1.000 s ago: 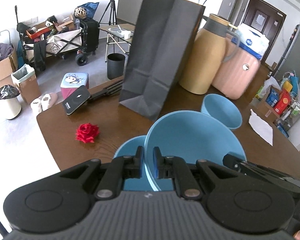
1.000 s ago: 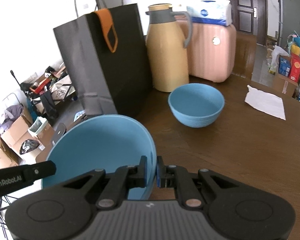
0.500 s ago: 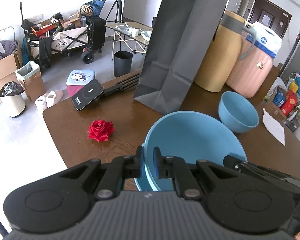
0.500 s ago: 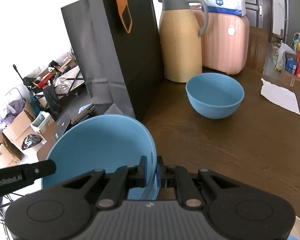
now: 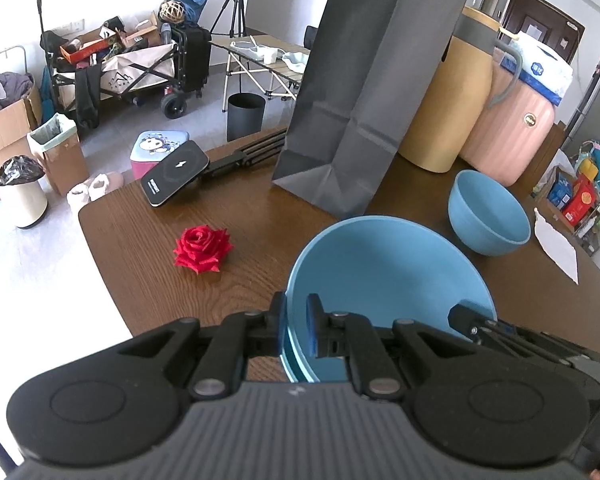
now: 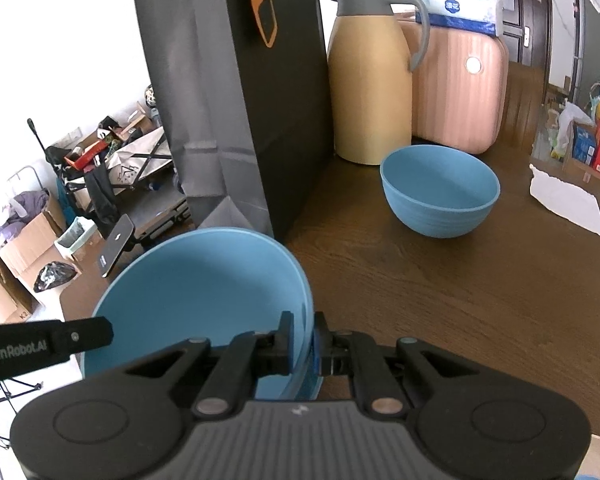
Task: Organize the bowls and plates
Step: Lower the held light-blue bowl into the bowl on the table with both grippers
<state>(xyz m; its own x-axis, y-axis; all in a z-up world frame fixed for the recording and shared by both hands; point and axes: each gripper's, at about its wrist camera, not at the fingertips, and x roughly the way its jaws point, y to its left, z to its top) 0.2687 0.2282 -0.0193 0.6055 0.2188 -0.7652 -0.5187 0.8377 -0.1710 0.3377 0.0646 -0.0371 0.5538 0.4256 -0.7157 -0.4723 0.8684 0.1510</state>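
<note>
Grippers, left (image 5: 296, 330) and right (image 6: 302, 340), are both closed on opposite rims of one big blue bowl (image 5: 384, 272) above the table (image 5: 260, 216).

Lived-in home, wooden table (image 5: 260, 216), thermos (image 6: 370, 76) (cluttered floor)

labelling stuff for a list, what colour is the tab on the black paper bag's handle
Orange, with a black patch on the tab, at the top of the black paper bag. Best seen in the right wrist view.

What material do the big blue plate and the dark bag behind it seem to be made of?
Big blue plate: probably matte plastic or a similar composite; thin rim, even colour, dull sheen. Dark bag: stiff paper, matte, with sharp fold creases near its base.
</note>
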